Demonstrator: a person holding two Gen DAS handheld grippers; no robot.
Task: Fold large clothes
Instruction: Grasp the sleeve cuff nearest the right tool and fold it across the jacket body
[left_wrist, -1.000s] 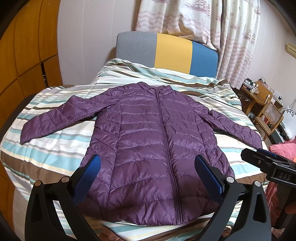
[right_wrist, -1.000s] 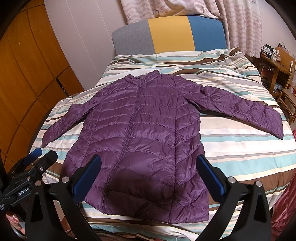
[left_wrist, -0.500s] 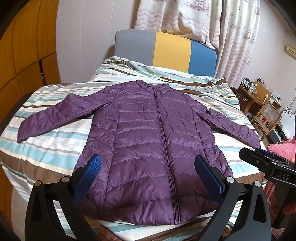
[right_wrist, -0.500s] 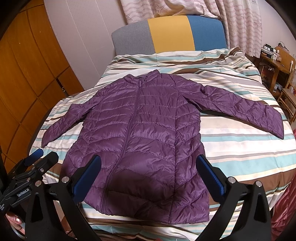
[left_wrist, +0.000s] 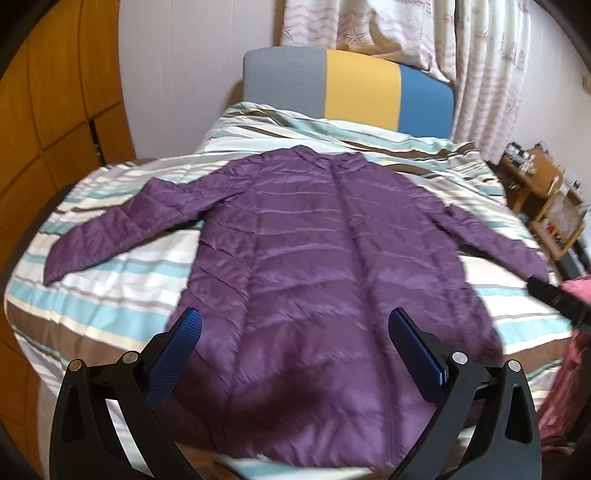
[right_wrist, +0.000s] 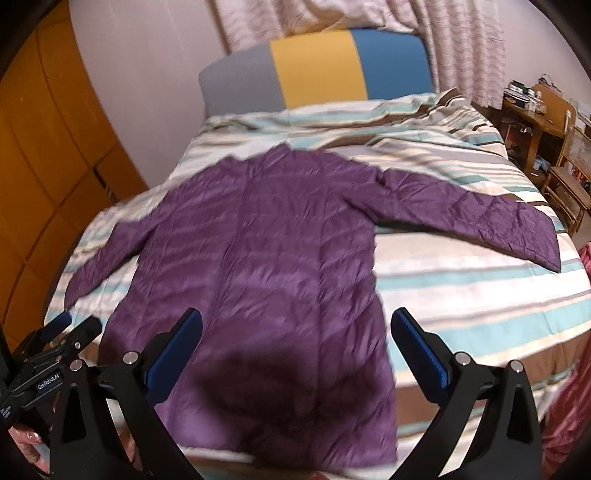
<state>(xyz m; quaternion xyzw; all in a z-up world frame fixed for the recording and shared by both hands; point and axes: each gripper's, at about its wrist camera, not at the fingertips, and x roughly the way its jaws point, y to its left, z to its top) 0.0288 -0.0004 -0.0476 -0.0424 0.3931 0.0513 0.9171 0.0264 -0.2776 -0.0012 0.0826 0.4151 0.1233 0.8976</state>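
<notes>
A purple quilted jacket (left_wrist: 314, 266) lies flat and zipped on the striped bed, collar toward the headboard, both sleeves spread out. In the right wrist view the same jacket (right_wrist: 266, 266) fills the middle, its right sleeve (right_wrist: 480, 218) reaching the bed's edge. My left gripper (left_wrist: 293, 343) hovers open above the jacket's hem, holding nothing. My right gripper (right_wrist: 295, 343) is open too, over the hem's right half, empty. The left gripper (right_wrist: 55, 347) shows at the lower left of the right wrist view, and a dark tip of the right gripper (left_wrist: 557, 299) at the right edge of the left wrist view.
The bed's striped cover (left_wrist: 110, 306) hangs over the near edge. A grey, yellow and blue headboard (left_wrist: 362, 92) stands at the far end under curtains (left_wrist: 406, 37). Orange wooden cabinets (left_wrist: 44, 129) line the left side. A wooden desk and chair (right_wrist: 546, 122) stand right. Pink fabric (left_wrist: 576, 369) lies at the near right.
Both grippers have moved forward over the jacket's hem and the views are blurred by motion. The jacket lies as before; both grippers stay open.
</notes>
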